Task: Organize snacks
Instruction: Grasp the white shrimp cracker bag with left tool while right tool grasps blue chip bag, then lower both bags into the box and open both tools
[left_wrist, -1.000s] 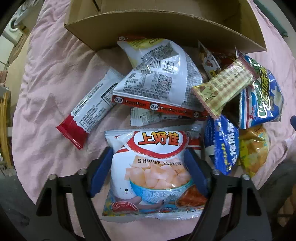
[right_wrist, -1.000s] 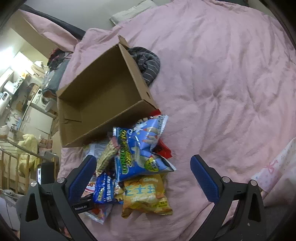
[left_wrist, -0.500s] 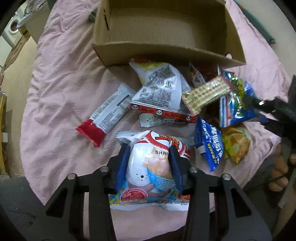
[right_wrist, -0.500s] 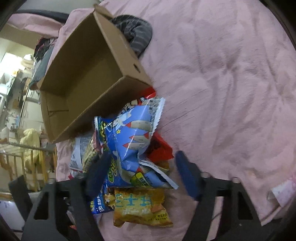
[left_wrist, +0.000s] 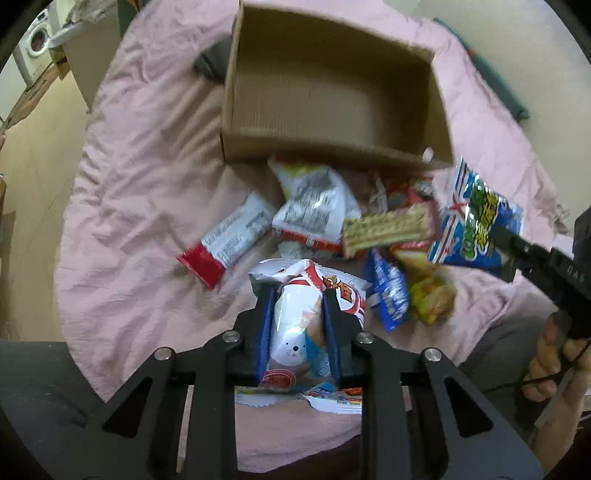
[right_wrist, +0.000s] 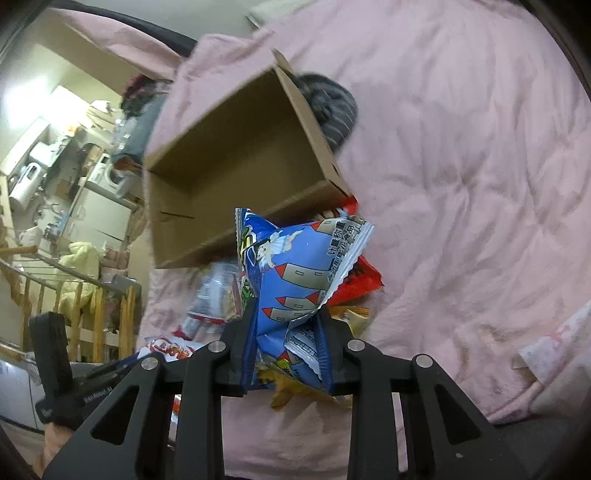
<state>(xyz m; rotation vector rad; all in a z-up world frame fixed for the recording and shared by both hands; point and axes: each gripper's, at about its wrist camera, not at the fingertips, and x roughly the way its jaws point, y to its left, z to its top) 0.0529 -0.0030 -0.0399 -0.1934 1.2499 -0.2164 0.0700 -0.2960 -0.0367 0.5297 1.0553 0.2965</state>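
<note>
My left gripper (left_wrist: 298, 295) is shut on the white shrimp flakes bag (left_wrist: 295, 332) and holds it above the pink bedspread. My right gripper (right_wrist: 286, 314) is shut on the blue snack bag (right_wrist: 299, 280), lifted off the pile; the same bag shows in the left wrist view (left_wrist: 476, 225) at the right. The open cardboard box (left_wrist: 332, 88) lies beyond the pile, empty as far as I can see, and also shows in the right wrist view (right_wrist: 236, 166). Several snack packs stay on the bed: a red-ended white bar (left_wrist: 229, 240), a white bag (left_wrist: 314, 206), a wafer pack (left_wrist: 388, 229).
A small blue pack (left_wrist: 388, 291) and a yellow bag (left_wrist: 432, 295) lie right of my left gripper. A grey striped cloth (right_wrist: 328, 107) lies behind the box. The bed edge falls off at the left toward a wooden railing (right_wrist: 74, 306) and room clutter.
My left gripper closed on the shrimp flakes bag and rose with it. My right gripper closed on the blue bag and lifted it off the pile.
</note>
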